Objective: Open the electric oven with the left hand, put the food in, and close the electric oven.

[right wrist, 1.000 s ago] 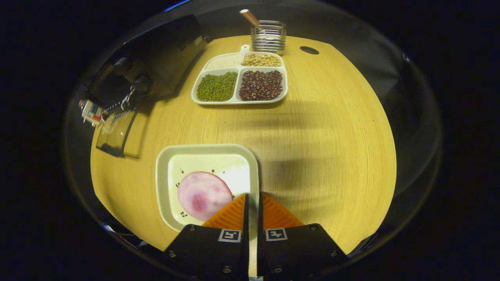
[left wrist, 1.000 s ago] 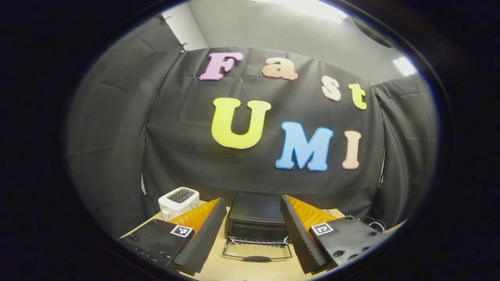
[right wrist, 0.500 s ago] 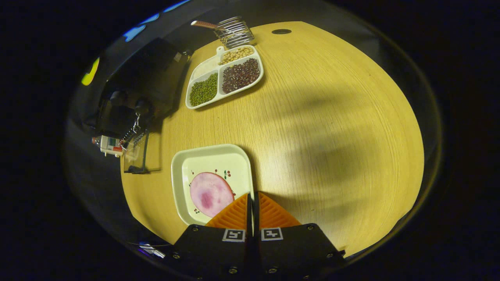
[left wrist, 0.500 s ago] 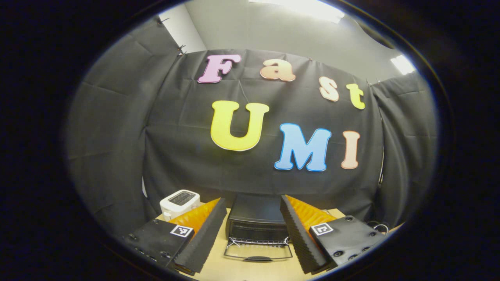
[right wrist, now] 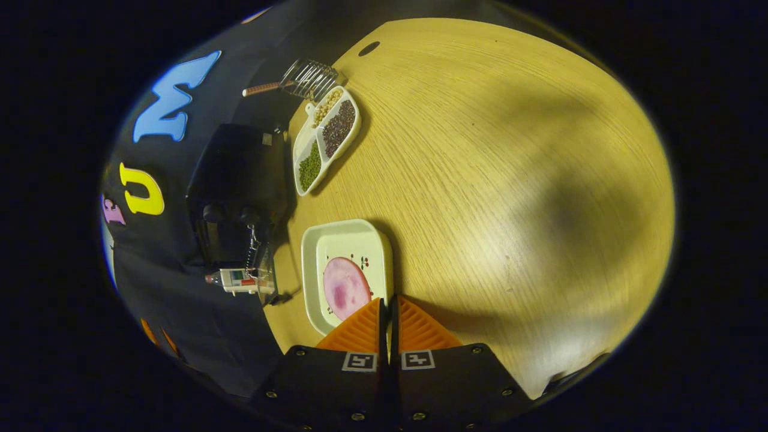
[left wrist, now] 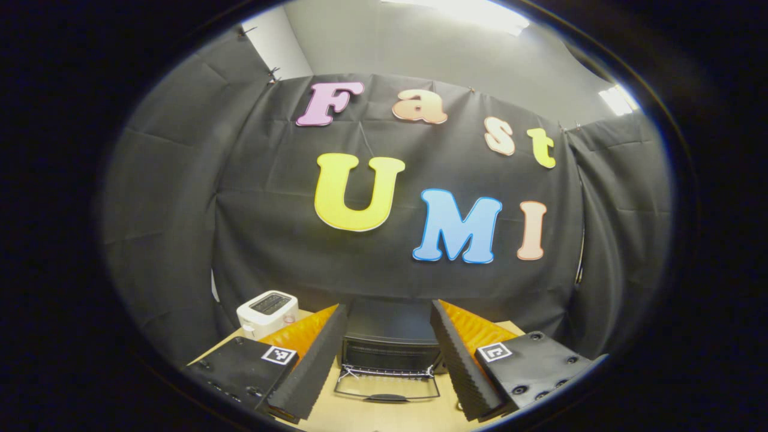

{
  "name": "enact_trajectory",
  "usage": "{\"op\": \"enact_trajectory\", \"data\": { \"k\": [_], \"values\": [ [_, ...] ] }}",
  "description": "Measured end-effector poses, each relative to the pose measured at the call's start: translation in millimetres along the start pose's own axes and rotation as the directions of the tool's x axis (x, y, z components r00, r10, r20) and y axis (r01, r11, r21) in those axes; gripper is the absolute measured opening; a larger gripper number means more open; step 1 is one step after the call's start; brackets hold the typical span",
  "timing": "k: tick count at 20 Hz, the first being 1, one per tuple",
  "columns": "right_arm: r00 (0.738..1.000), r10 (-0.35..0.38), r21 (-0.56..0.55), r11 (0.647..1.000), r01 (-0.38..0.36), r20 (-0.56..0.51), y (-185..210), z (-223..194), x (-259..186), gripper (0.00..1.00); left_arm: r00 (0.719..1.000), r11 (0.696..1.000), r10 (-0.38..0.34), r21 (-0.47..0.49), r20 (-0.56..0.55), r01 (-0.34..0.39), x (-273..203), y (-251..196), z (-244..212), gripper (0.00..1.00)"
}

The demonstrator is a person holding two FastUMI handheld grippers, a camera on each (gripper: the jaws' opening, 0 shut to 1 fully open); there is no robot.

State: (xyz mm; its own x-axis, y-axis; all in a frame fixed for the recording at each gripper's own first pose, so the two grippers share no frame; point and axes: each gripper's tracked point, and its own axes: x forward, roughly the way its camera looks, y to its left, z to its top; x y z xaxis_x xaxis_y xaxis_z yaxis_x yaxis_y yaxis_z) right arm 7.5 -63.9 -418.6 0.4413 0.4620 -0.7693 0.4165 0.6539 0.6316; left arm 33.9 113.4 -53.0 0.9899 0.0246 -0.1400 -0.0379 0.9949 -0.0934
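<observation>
The black electric oven [left wrist: 391,337] stands at the back of the wooden table, its glass door [left wrist: 387,387] folded down flat. My left gripper [left wrist: 389,307] hangs open in front of it, holding nothing. A white square plate [right wrist: 347,239] carries a round pink slice of food [right wrist: 344,288]. My right gripper [right wrist: 387,302] is shut on the plate's right rim. In the right gripper view the oven [right wrist: 239,180] lies to the left of the plate, with its open door [right wrist: 264,275] toward it.
A white toaster [left wrist: 267,311] stands left of the oven. A divided tray of beans [right wrist: 326,141] and a wire holder [right wrist: 307,78] with a wooden handle sit beyond the oven. Bare table [right wrist: 492,180] stretches to the right.
The right gripper has swung round with the plate, so the oven and bean tray now lie further left and turned. The left gripper has shifted only slightly.
</observation>
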Motion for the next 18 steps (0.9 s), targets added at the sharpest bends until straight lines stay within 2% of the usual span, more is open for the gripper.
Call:
{"op": "enact_trajectory", "data": {
  "k": [4,8,12,16,17,18],
  "values": [
    [0.994,0.099,0.077,0.992,-0.103,0.056,6.7,-2.8,-0.6,0.01,1.0,1.0,-0.002,0.008,0.001,0.002,1.2,-1.8,3.1,0.97],
    [0.983,0.157,0.071,0.984,-0.164,0.095,18.1,-6.6,-8.1,0.0,1.0,1.0,-0.011,0.014,0.012,0.011,1.5,-5.8,9.0,0.97],
    [0.978,0.174,0.059,0.982,-0.182,0.116,36.6,-17.2,-18.8,0.0,0.999,0.999,-0.029,0.016,0.039,0.028,0.7,-12.7,19.1,0.97],
    [0.975,0.161,0.028,0.985,-0.167,0.15,66.6,-36.8,-31.8,0.01,0.997,0.999,-0.047,0.025,0.064,0.045,-1.4,-12.6,29.5,0.97],
    [0.973,0.166,0.02,0.985,-0.171,0.161,77.3,-41.9,-34.2,0.01,0.996,0.998,-0.051,0.027,0.068,0.05,-1.7,-10.8,31.4,0.94],
    [0.971,0.167,0.016,0.985,-0.172,0.171,88.6,-47.9,-36.3,0.01,0.996,0.998,-0.055,0.031,0.071,0.053,-1.2,-8.4,34.4,0.97]
  ]
}}
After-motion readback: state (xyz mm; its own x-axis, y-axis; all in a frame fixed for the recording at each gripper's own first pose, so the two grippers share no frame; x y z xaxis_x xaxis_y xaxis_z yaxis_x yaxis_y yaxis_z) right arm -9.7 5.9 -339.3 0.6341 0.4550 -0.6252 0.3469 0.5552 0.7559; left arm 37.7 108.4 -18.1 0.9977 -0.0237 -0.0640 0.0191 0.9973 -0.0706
